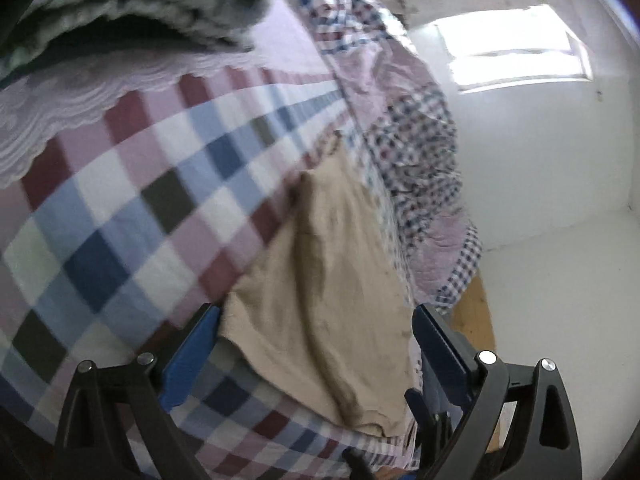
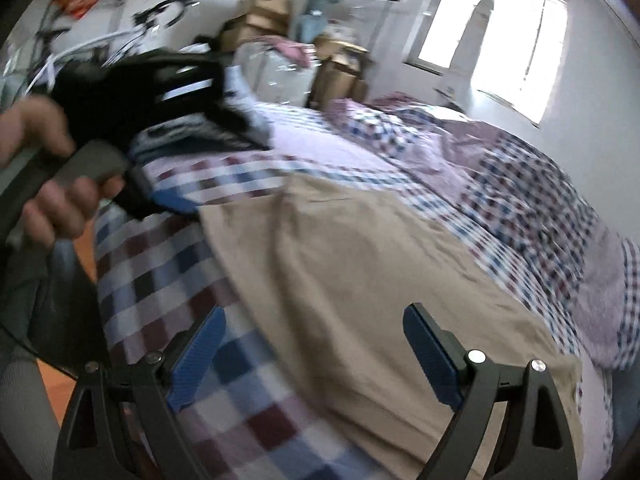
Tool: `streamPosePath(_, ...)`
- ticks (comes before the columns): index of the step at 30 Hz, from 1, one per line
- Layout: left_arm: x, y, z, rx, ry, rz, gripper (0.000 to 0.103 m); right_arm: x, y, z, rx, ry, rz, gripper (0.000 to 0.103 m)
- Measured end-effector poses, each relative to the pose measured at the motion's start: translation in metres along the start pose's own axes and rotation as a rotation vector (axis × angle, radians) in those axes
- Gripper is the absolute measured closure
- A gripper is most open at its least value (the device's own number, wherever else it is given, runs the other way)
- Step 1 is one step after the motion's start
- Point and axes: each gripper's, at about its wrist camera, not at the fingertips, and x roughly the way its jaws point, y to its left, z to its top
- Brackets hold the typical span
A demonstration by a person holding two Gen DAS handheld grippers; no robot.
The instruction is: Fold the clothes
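Left wrist view shows a tan, thin woven cloth garment lying on a checked bedsheet of maroon, blue, grey and white squares, running from the lower middle of the frame up toward the centre. The left gripper has its blue-padded fingers wide apart, one at either side of the garment's near end, clamped on nothing.

In the right wrist view the same garment fills the centre and lower right, spread mostly flat with a few shallow creases. The right gripper likewise stands apart and empty above the cloth's lower part. At the left of that frame a hand holds the other tool, whose blue tip sits at the garment's upper-left corner.

By its look, the cloth is light, limp and easily wrinkled; it should drape and sag once lifted, and a single layer may slip from smooth pads. A corner or hemmed edge gives the surest hold, pinching cloth only and not the sheet beneath. Whether it lies already folded or merely spread out, blur keeps me from telling.

A rumpled small-check quilt lies at the right.
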Motion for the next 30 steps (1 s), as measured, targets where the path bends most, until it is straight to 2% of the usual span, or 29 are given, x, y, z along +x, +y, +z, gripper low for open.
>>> streamPosePath(3, -0.001, 0.003, 0.004, -0.009, -0.007, 0.019, 0.016, 0.005, 0.012, -0.001, -0.033, 0.007, 0.004, 0.011)
streamPosePath(4, -0.001, 0.003, 0.005, -0.012, -0.009, 0.026, 0.027, 0.006, 0.014, -0.001, -0.041, 0.007, -0.003, 0.011)
streamPosePath(5, -0.001, 0.005, 0.005, -0.016, -0.005, 0.033, 0.043, 0.007, 0.016, -0.001, -0.048, 0.007, -0.011, 0.011)
streamPosePath(6, -0.001, 0.006, 0.005, -0.023, 0.003, 0.039, 0.052, 0.008, 0.018, -0.001, -0.057, 0.006, -0.024, 0.011)
streamPosePath(7, -0.001, 0.008, 0.004, -0.029, 0.011, 0.046, 0.066, 0.009, 0.019, -0.001, -0.064, 0.005, -0.032, 0.011)
streamPosePath(12, -0.001, 0.013, 0.001, -0.05, 0.037, 0.071, 0.085, 0.011, 0.025, -0.001, -0.101, 0.002, -0.066, 0.011)
streamPosePath(13, -0.001, 0.011, 0.0, -0.048, 0.038, 0.071, 0.094, 0.012, 0.026, 0.0, -0.113, 0.0, -0.077, 0.011)
streamPosePath(14, -0.002, 0.01, 0.0, -0.043, 0.039, 0.072, 0.099, 0.012, 0.028, 0.0, -0.124, -0.002, -0.088, 0.011)
streamPosePath(24, -0.021, -0.017, -0.001, 0.052, 0.033, -0.043, 0.101, 0.049, 0.057, 0.022, -0.245, 0.033, -0.221, 0.011)
streamPosePath(27, -0.028, -0.024, 0.001, 0.075, 0.028, -0.093, 0.101, 0.061, 0.059, 0.031, -0.251, 0.029, -0.258, 0.011)
streamPosePath(30, -0.031, -0.025, 0.004, 0.073, 0.03, -0.107, 0.101, 0.067, 0.057, 0.039, -0.257, 0.021, -0.291, 0.011)
